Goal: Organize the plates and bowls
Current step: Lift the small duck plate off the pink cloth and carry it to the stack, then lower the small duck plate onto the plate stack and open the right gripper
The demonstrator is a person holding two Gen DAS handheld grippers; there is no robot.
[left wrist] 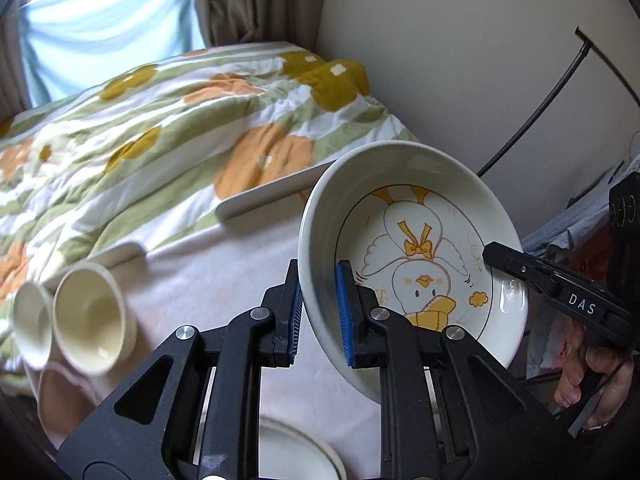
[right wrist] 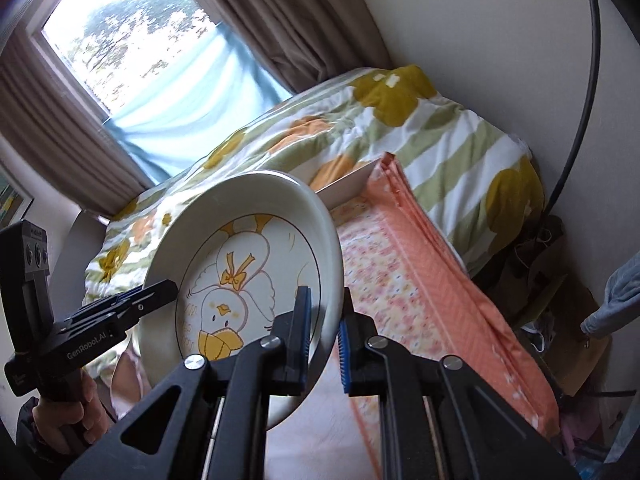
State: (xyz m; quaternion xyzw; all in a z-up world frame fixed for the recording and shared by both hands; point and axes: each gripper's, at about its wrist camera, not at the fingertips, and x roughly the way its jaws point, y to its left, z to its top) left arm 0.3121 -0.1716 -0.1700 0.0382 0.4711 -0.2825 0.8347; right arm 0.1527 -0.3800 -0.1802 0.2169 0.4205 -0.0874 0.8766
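A deep white plate with a yellow duck drawing (left wrist: 420,264) hangs tilted above the table, gripped by both grippers at once. My left gripper (left wrist: 319,276) is shut on its left rim, one blue pad inside the wall and one outside. The right gripper (left wrist: 496,256) reaches in from the right and bites the opposite rim. In the right wrist view the same plate (right wrist: 248,272) is clamped at its right rim by my right gripper (right wrist: 325,300), while the left gripper (right wrist: 160,290) grips the far edge, a hand on its handle.
Two cream cups (left wrist: 90,324) (left wrist: 30,320) stand at the table's left edge on the pink cloth (left wrist: 224,280). Another white plate (left wrist: 296,456) lies under the left gripper. A white tray (left wrist: 264,196) sits at the back, with a flowered quilt (left wrist: 160,120) on the bed behind.
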